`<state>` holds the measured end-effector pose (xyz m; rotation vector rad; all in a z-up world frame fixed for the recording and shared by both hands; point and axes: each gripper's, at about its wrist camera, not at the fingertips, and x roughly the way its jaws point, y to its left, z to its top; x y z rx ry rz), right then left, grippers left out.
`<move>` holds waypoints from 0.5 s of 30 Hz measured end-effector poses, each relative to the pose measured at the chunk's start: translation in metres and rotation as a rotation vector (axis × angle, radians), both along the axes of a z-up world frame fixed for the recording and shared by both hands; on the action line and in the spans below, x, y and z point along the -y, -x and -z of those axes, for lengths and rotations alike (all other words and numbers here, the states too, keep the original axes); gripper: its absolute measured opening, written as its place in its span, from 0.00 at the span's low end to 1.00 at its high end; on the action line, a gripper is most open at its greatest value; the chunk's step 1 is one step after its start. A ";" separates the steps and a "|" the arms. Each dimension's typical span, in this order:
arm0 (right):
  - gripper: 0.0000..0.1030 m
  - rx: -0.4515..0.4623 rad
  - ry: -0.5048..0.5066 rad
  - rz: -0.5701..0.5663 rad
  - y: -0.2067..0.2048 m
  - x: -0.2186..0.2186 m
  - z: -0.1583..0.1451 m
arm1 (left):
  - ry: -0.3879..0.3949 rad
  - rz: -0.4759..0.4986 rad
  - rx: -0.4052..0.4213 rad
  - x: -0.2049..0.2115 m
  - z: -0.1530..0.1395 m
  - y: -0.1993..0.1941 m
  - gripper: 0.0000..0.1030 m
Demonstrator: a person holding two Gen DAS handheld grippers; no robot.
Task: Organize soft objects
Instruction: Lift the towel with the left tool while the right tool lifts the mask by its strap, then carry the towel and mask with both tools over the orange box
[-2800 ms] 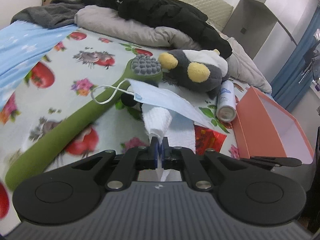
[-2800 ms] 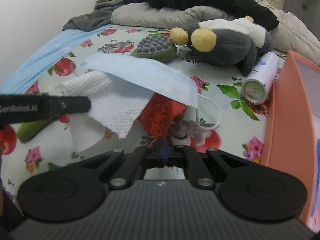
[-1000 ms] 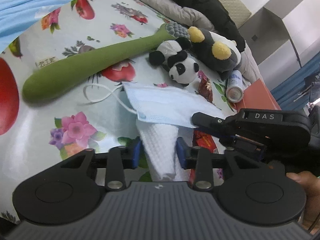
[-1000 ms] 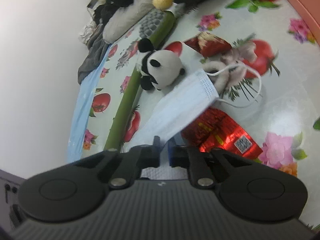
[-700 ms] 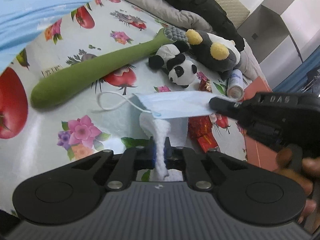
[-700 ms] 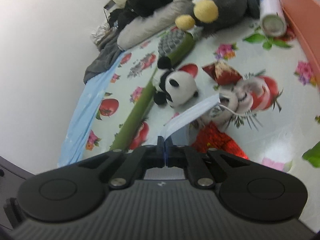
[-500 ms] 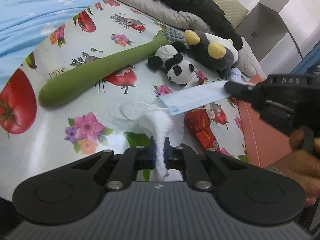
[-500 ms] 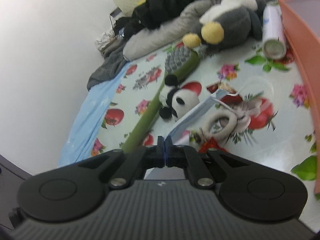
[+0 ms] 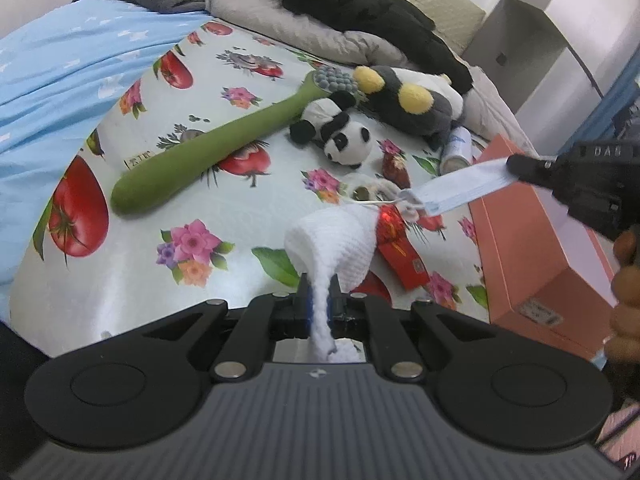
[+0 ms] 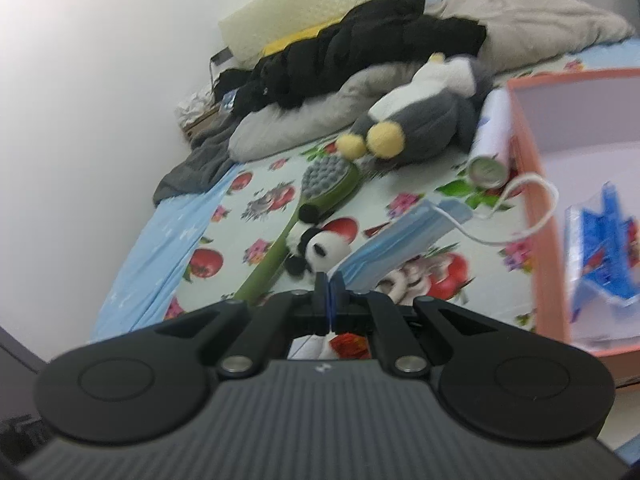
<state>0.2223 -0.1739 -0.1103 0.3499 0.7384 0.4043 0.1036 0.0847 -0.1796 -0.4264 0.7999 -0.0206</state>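
The left gripper (image 9: 319, 298) is pinching the white cloth (image 9: 334, 236), jaws clamped on its bunched edge, the rest draping forward above the bed. The right gripper (image 10: 329, 294) is clamping the blue face mask (image 10: 400, 240) by one end, the mask jutting toward one o'clock, its ear loop (image 10: 520, 216) dangling toward the orange box (image 10: 536, 216) at three o'clock. The risk I'm seeing: that loop is hanging loose and could snag on the box rim or the spray can (image 10: 490, 148), tugging the thin mask from such a narrow pinch.
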 end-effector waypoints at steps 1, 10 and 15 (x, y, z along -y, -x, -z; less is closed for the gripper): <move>0.03 0.010 0.006 0.011 0.002 0.004 -0.003 | -0.004 0.008 0.000 0.002 -0.001 0.003 0.07; 0.03 0.069 0.056 0.053 0.023 0.027 -0.025 | -0.038 0.021 0.013 0.015 -0.013 0.020 0.07; 0.04 0.077 0.111 0.063 0.039 0.039 -0.032 | -0.038 0.020 0.020 0.016 -0.023 0.025 0.07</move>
